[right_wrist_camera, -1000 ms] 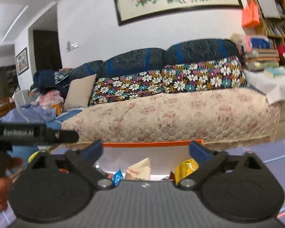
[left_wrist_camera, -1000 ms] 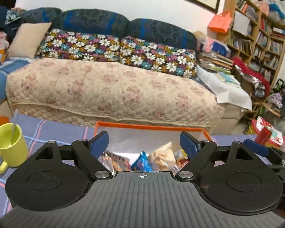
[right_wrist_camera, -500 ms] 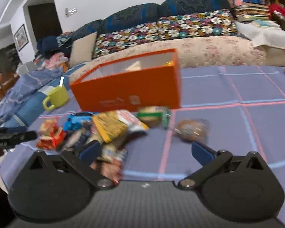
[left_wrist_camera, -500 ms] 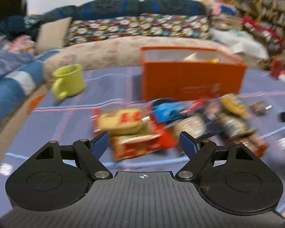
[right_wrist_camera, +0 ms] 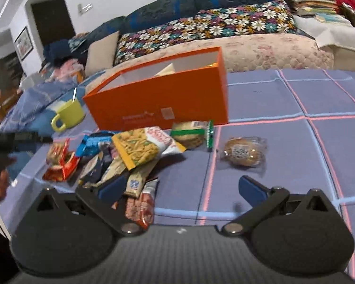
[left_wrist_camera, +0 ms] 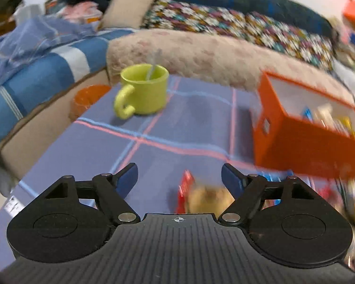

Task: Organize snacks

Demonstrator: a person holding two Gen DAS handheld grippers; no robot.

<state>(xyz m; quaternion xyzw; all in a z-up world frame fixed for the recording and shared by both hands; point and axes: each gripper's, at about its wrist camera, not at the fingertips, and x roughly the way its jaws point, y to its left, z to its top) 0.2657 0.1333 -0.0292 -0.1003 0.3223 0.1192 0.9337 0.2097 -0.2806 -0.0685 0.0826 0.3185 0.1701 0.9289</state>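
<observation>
Orange cardboard forms one open-topped box standing on a blue checked tablecloth, with a few packets already showing inside it. Just near of the box lies a loose heap of snack packets, overlapping so much that an exact count is not possible; roughly ten show. One yellow crisp bag lies on top, a red foil packet sits at the heap's left end, and one clear-wrapped round cake lies apart on the right. One lime-green mug with a spoon stands to the left of the box.

The packets look light, soft and crinkly, probably slippery; the contents may crush, so a pinch on a sealed edge seems safest.

The left gripper is closing, its jaws apart with a blurred red and tan packet between them but not clamped. The right gripper stands wide apart, holding nothing, just near of the heap.
</observation>
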